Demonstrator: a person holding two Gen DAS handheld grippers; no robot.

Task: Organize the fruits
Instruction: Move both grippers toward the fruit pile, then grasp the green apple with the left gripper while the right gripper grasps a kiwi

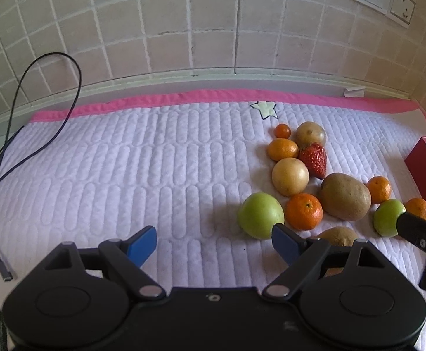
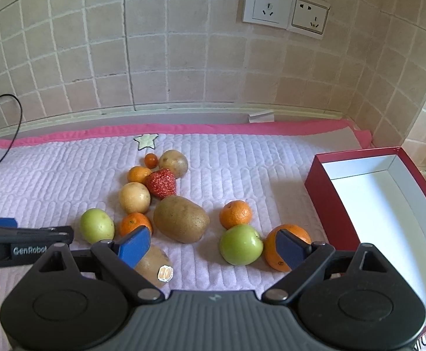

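- Fruits lie clustered on the quilted white mat (image 2: 242, 158); a smooth green apple (image 2: 240, 244) sits just ahead of the right claw (image 2: 213, 248), released wide.
- Left claw (image 1: 214, 244) released, another green apple (image 1: 260, 215) beside its right finger.
- Red box (image 2: 318, 193) stands right.

Mixed fruits (image 2: 181, 219) clustered loose beside red box (image 2: 318, 187).

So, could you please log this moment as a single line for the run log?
left gripper: open, empty | right gripper: open, empty, near green apple | red box: no fruit visible inside | fruit on mat
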